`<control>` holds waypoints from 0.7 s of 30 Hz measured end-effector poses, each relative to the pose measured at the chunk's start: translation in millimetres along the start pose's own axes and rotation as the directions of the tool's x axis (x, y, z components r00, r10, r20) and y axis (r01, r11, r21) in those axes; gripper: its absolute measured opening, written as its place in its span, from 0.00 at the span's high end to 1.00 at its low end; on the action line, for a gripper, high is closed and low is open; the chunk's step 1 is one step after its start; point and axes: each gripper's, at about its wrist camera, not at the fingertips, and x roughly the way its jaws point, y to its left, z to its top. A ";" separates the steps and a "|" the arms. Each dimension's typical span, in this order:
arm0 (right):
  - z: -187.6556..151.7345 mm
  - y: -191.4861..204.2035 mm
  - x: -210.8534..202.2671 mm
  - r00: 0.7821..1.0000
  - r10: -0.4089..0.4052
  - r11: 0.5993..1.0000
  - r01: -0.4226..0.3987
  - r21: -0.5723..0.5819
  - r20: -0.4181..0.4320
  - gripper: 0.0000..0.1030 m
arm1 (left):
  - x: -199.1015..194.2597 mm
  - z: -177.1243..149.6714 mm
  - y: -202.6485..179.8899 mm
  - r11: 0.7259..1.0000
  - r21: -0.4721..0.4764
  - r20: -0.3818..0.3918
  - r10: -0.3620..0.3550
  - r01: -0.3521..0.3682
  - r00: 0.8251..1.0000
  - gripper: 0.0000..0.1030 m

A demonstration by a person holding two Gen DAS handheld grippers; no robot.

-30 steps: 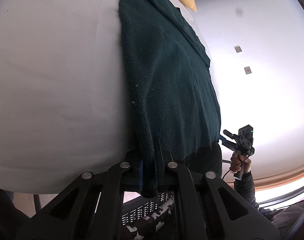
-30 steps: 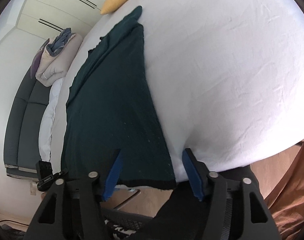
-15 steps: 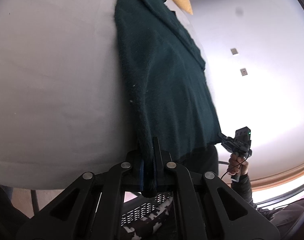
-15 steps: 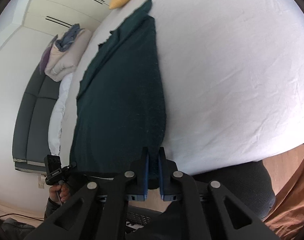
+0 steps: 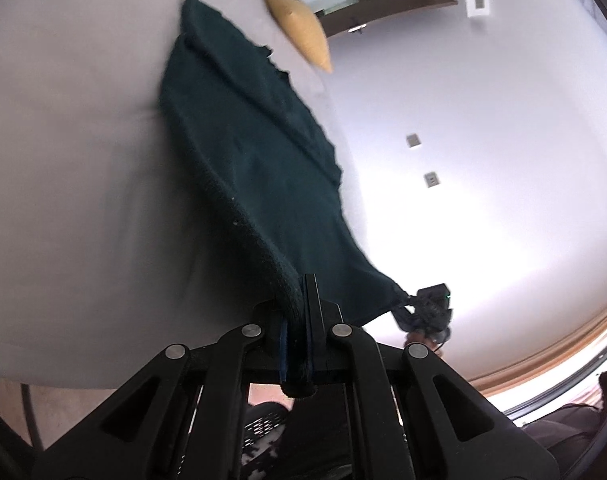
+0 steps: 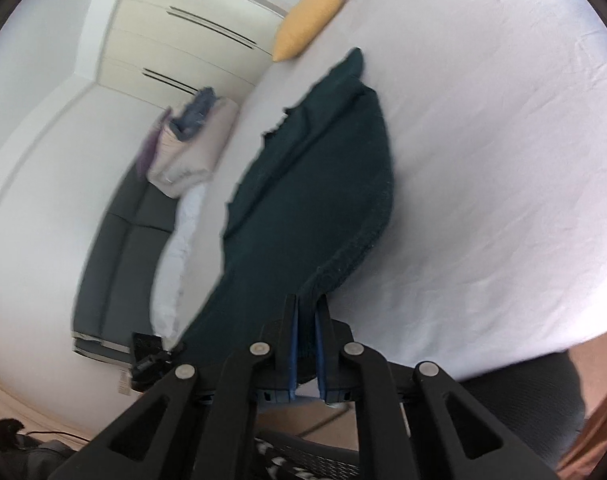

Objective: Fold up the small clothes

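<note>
Left gripper: clamped on the near corner of the dark green garment, hem bunched between its pads.
Right gripper: closed on the other near corner, cloth between the blue pads.
Garment: stretches ahead of both grippers across the white bed, far end resting near the yellow cushion.
Next: probably carry both corners forward evenly, keeping the edge taut.
Caveat: motion blur hides wrinkles.
</note>
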 end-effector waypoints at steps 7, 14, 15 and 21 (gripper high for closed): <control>25.4 6.5 15.3 0.998 0.024 0.999 -0.026 0.036 0.054 0.92 | -4.1 24.3 -3.2 1.000 -0.020 0.057 -0.023 0.024 0.998 0.96; 79.2 18.6 44.1 0.993 0.041 0.996 -0.049 0.070 0.115 0.92 | -4.2 73.5 -2.2 0.998 -0.048 0.131 -0.034 0.041 0.991 0.96; 88.6 20.7 49.8 0.992 0.039 0.997 -0.048 0.068 0.124 0.92 | -2.6 82.2 -2.7 0.998 -0.051 0.138 -0.034 0.041 0.990 0.96; 140.1 19.6 79.3 0.986 0.010 0.996 -0.025 0.090 0.167 0.92 | 13.7 149.1 -6.5 0.999 -0.034 0.173 -0.010 0.016 0.985 0.96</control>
